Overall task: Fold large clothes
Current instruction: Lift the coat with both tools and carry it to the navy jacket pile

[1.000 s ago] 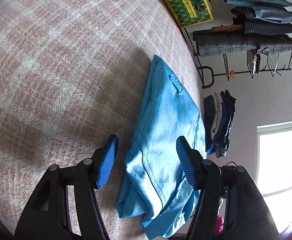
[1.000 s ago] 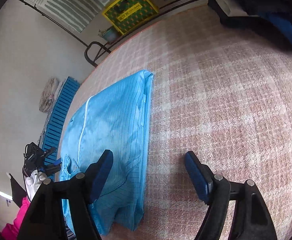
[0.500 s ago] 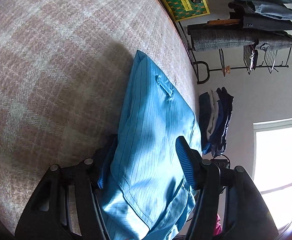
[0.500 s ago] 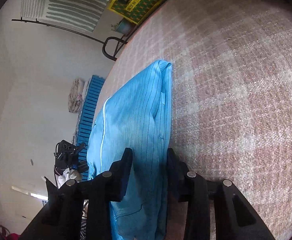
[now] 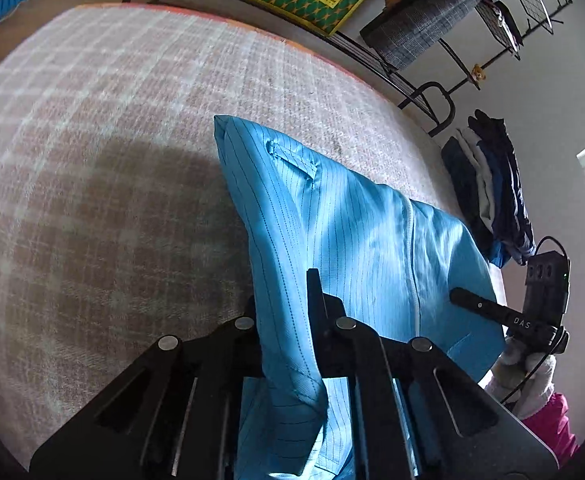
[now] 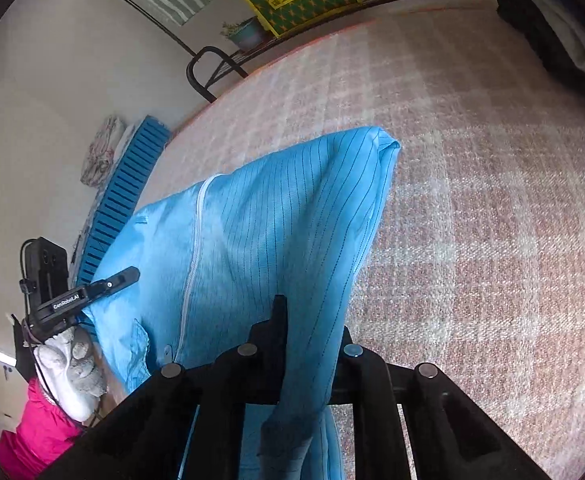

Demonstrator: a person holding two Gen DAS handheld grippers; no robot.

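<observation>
Two grippers are closing on one blue striped garment [image 5: 352, 220] lying on a plaid-covered surface [image 5: 112, 160]: the left gripper [image 5: 282, 300] and right gripper [image 6: 312, 320] each pinch a fold of its edge. Thin, slick-looking cloth could slip free, likely collapsing the fold.

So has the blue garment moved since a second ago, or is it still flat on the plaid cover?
Yes. The blue garment has come up off the plaid cover at its near edge, pinched in the left gripper and right gripper; its far corner stays down.
</observation>
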